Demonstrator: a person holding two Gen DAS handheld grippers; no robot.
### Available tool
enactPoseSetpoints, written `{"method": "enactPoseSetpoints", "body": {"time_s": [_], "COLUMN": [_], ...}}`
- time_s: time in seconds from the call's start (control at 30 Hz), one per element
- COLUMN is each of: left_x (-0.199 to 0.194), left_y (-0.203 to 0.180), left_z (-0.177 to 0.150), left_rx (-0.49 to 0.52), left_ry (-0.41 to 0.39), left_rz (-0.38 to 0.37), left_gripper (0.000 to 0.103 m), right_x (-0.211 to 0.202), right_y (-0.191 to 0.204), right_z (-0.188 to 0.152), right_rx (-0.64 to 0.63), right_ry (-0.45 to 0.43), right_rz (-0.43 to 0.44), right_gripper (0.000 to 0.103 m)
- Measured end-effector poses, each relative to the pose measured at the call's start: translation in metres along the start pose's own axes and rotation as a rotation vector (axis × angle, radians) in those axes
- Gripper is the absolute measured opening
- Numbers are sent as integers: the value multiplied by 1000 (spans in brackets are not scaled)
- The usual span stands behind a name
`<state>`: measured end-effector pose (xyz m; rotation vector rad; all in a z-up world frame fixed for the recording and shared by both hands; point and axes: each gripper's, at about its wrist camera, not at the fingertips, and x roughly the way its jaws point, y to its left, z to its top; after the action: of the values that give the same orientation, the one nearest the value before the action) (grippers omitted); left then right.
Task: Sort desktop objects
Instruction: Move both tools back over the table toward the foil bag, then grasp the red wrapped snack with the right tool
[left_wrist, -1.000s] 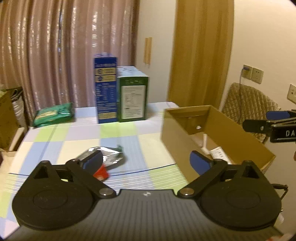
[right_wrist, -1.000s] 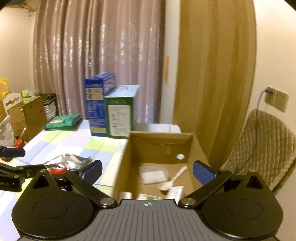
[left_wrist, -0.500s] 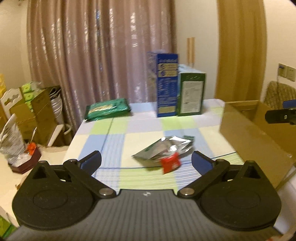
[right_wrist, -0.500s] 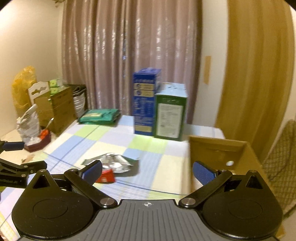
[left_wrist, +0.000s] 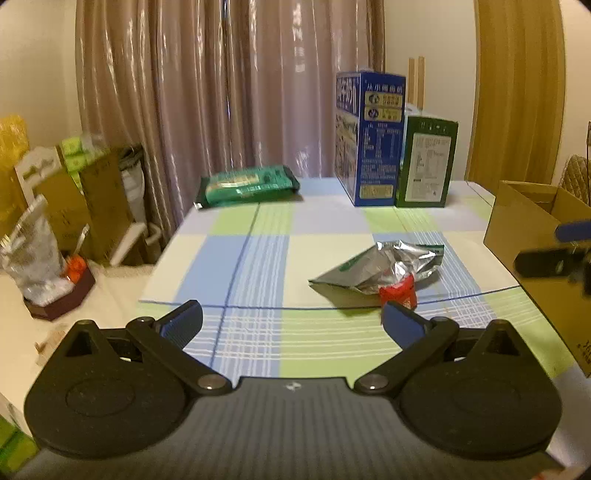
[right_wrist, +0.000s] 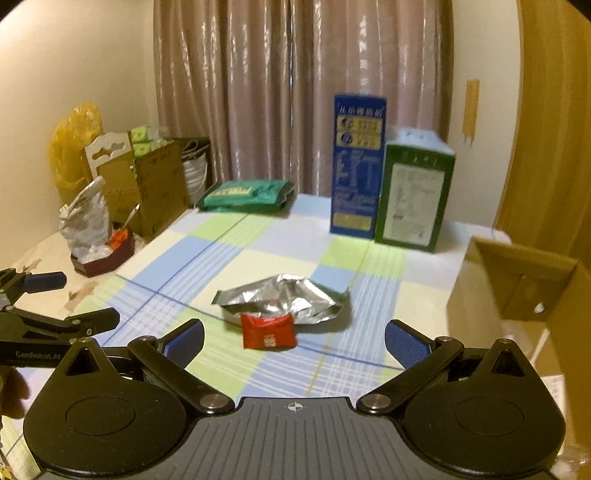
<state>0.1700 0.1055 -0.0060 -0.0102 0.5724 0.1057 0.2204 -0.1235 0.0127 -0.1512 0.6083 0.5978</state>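
Note:
A crumpled silver foil bag (left_wrist: 376, 267) (right_wrist: 279, 301) lies mid-table with a small red packet (left_wrist: 398, 293) (right_wrist: 269, 331) at its near edge. A brown cardboard box (left_wrist: 539, 258) (right_wrist: 517, 288) stands at the table's right side. My left gripper (left_wrist: 291, 326) is open and empty above the near table edge, the red packet just beyond its right finger. My right gripper (right_wrist: 293, 341) is open and empty, the red packet and foil bag just ahead between its fingers. The left gripper also shows at the left of the right wrist view (right_wrist: 44, 310).
A blue carton (left_wrist: 369, 136) (right_wrist: 356, 166) and a green carton (left_wrist: 424, 162) (right_wrist: 413, 192) stand at the table's back. A green packet (left_wrist: 247, 184) (right_wrist: 245, 194) lies back left. Bags, boxes and a dark tray (right_wrist: 103, 254) sit left of the checked tablecloth (left_wrist: 258, 266).
Both grippers have swung left, away from the cardboard box, and now face the foil bag and red packet. Both stayed open.

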Motion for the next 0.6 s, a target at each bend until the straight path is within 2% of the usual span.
{"method": "enactPoseSetpoints", "body": {"time_s": [0.23,0.47,0.6], "left_x": [32,68,84], "left_y": [11,10,17], "left_z": [6,10,12], "left_rx": [-61,21,17], "left_ry": [57,111,117], "left_rz": [-68,-67,-75], "left_gripper": [102,102,102], "right_x": [41,74,100], "right_y": [-6,-14,-13], "right_z": [-17,-18,-20], "right_rx": [44,53,28], "right_ry": [52,79,94], "right_rz": [21,58,102], "right_gripper": [101,101,101]}}
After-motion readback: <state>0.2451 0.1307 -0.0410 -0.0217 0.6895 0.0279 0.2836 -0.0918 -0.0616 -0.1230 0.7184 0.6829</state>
